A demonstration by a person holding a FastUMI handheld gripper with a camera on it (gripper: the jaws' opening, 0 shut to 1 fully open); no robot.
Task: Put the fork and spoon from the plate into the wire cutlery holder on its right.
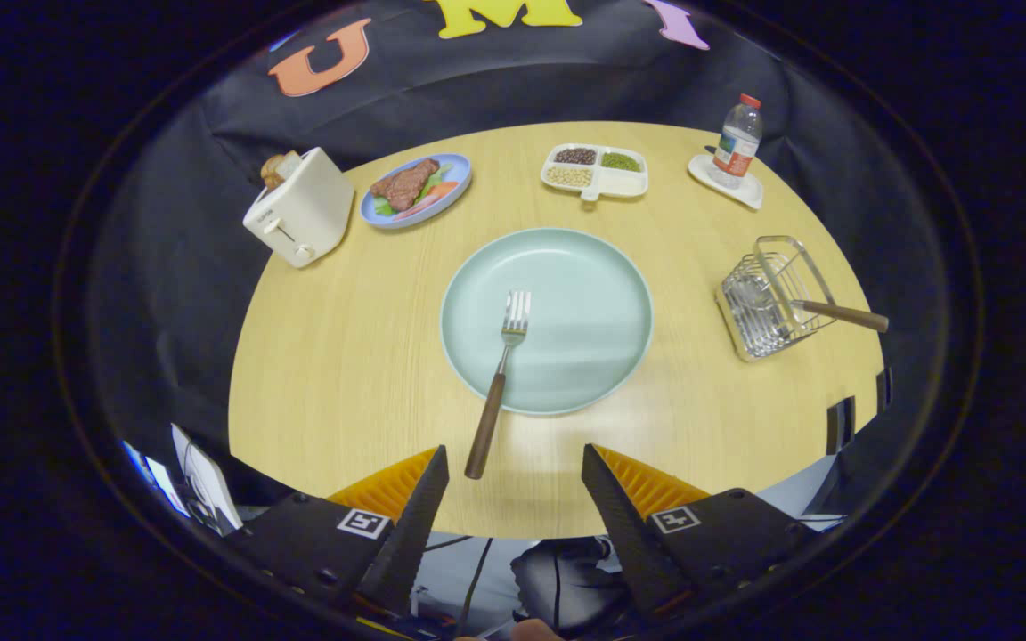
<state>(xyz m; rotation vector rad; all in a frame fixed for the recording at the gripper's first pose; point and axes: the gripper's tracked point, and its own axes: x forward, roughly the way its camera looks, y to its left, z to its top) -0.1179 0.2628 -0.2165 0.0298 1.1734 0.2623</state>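
A pale green plate point(584, 294) lies in the middle of the round wooden table. A fork point(497, 383) with a brown wooden handle rests on it, tines toward the plate's middle and the handle sticking out over the near rim toward my fingers. To the plate's right stands the wire cutlery holder point(767, 303), with a spoon point(820, 309) lying in it, its brown handle pointing out to the right. My gripper point(515, 463) is open, high above the table's near edge, with nothing between its fingers; the fork's handle end lies just ahead of them.
A white toaster point(299, 206) with bread stands at the far left. Next to it is a blue plate with steak point(415, 189). A white divided dish of beans point(596, 171) sits beyond the green plate, and a water bottle point(736, 141) on a white coaster stands far right.
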